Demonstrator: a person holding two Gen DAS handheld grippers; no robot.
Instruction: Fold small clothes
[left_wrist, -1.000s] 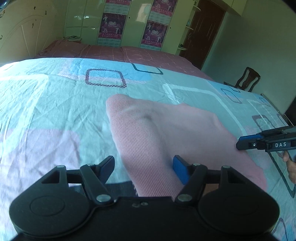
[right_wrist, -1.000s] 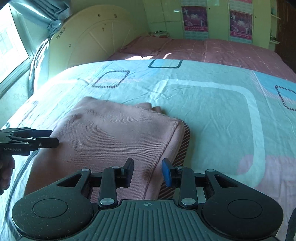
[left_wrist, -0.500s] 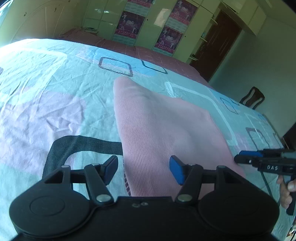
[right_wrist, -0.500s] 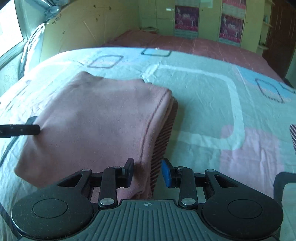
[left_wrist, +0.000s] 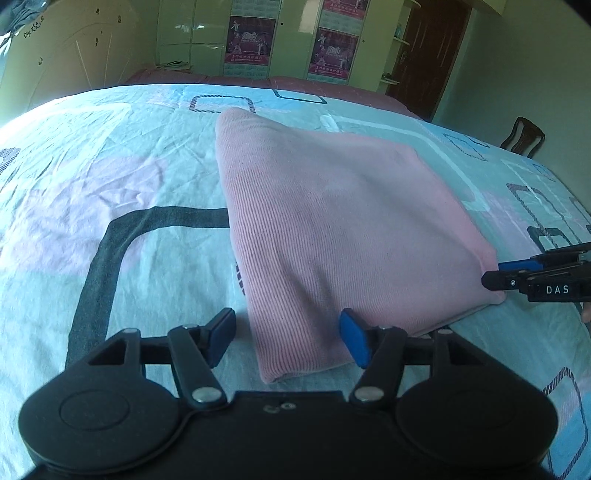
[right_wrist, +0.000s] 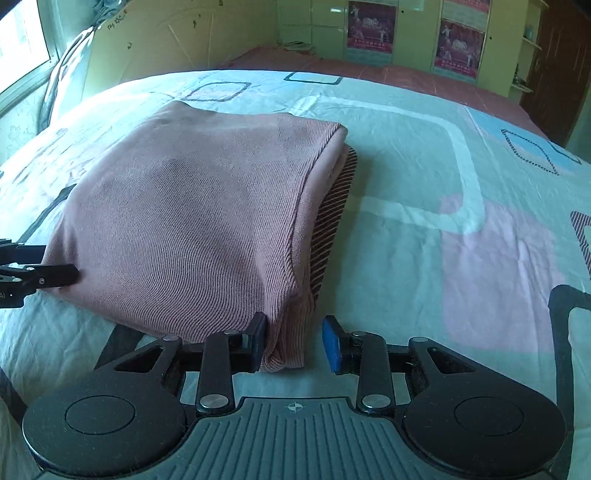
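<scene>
A bed (left_wrist: 122, 229) covered by a pale blue sheet printed with pink patches and dark rounded rectangles fills both views, and on it lies the pink ribbed-knit garment (left_wrist: 332, 221), folded into a thick, roughly square packet with a striped layer (right_wrist: 328, 225) peeking out along one side edge. The knit looks soft, light and limp, a fabric that I judge will sag and slide apart if lifted by a single layer, so any hold should pinch through the whole stack at a corner or a folded edge, not at the top ply. The sheet below is creased and loose, so a deep bite could drag it up with the garment. The left claw (left_wrist: 288, 339) is released, its blue pads spread wide on either side of the packet's near corner, which lies between them without being gripped. The right claw (right_wrist: 294, 343) is also released, with the other near corner sitting between its pads; the dark pad touches the knit while the blue pad stands just beside it. Each view shows the opposite tool's tip at the far side of the packet, against or just beside the fabric.
</scene>
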